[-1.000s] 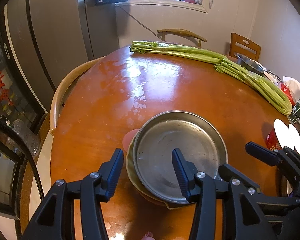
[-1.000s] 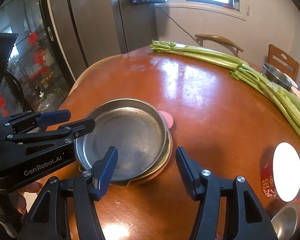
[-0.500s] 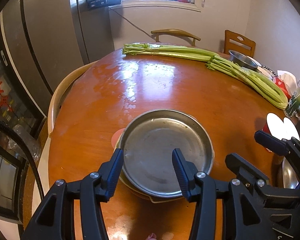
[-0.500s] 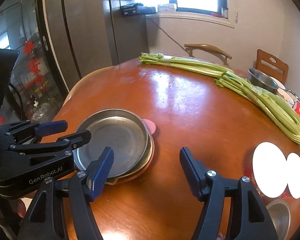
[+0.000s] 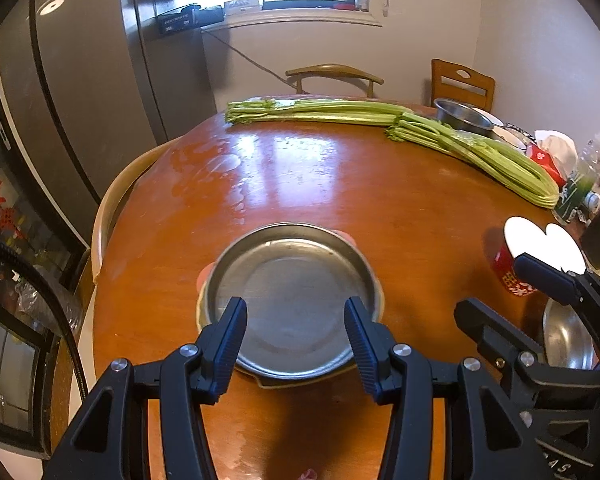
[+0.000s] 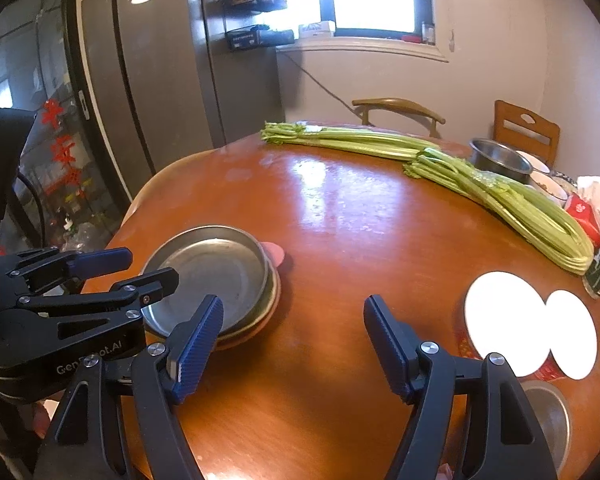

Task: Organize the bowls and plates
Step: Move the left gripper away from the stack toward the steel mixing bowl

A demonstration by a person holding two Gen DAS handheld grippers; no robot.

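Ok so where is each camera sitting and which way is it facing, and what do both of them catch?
Left wrist: on the left gripper, facing forward and down over the plate stack; its own open jaws and the right gripper show.
Right wrist: on the right gripper, facing forward and down at bare table right of the stack; its open jaws, which have just been widening with nothing between them, and the left gripper show.
Shared: the stack, celery, steel bowl, table.
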